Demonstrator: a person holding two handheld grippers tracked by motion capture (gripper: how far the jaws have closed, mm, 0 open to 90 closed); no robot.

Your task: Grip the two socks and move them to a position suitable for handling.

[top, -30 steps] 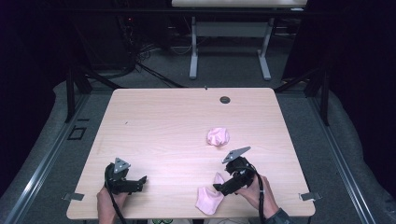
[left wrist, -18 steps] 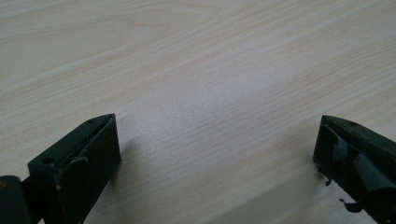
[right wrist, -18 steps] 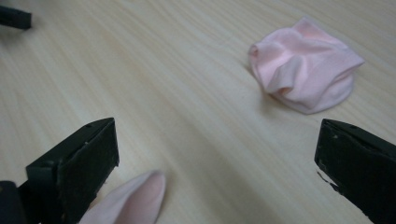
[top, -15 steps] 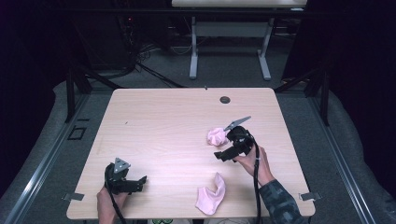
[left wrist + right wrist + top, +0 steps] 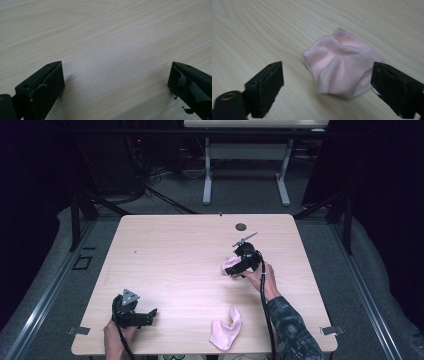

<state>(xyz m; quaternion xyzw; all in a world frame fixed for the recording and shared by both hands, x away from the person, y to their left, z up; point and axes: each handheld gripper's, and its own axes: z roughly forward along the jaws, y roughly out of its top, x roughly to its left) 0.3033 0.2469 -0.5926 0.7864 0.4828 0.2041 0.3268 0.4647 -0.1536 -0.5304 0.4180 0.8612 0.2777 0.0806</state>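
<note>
Here my right gripper [image 5: 327,82] has just been closing its jaws, yet they stand apart around the crumpled pink sock [image 5: 340,63], not pressing it. My left gripper [image 5: 116,83] is spread over the bare table [image 5: 105,37].

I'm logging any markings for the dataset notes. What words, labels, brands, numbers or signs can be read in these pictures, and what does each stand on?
None: no legible text stands anywhere.
Table: bare wood grain, no label.
Crumpled pink sock and the other pink sock: no print or tag that I can make out.
Left gripper and right gripper: plain black jaws, unmarked.
Square outline on the floor: a shape, no letters.
</note>
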